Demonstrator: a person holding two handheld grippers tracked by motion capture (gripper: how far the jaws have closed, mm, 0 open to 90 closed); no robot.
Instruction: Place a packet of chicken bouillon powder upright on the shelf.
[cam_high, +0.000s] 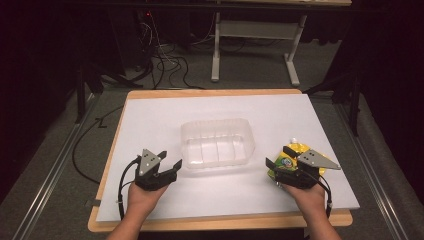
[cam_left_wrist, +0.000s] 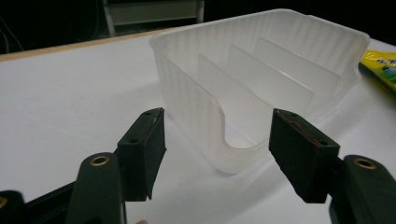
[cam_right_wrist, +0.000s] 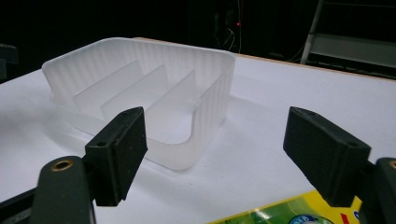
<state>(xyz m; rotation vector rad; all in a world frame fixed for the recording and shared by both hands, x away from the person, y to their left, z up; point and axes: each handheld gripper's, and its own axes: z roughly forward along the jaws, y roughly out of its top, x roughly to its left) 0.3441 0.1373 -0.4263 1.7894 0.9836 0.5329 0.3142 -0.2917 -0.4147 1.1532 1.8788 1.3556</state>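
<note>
A clear plastic container (cam_high: 217, 142) with inner dividers stands in the middle of the white board. My left gripper (cam_high: 169, 159) hovers at its front left corner, open. In the left gripper view the container's (cam_left_wrist: 280, 56) low front corner lies just ahead, between the spread jaws of the left gripper (cam_left_wrist: 217, 140), untouched. A yellow pouch (cam_high: 299, 148) with a white spout lies flat at the right. Just above it my right gripper (cam_high: 278, 156) is open, with nothing between its pads. In the right gripper view the right gripper (cam_right_wrist: 212, 144) faces the container (cam_right_wrist: 140, 79), the pouch (cam_right_wrist: 289, 212) below its jaws.
The white board (cam_high: 150, 120) covers a wooden table (cam_high: 220, 221) whose edge shows at the front. Beyond the table are a dark floor with cables (cam_high: 165, 65) and a white desk frame (cam_high: 255, 30). In the left gripper view the pouch (cam_left_wrist: 380, 65) shows at the far right.
</note>
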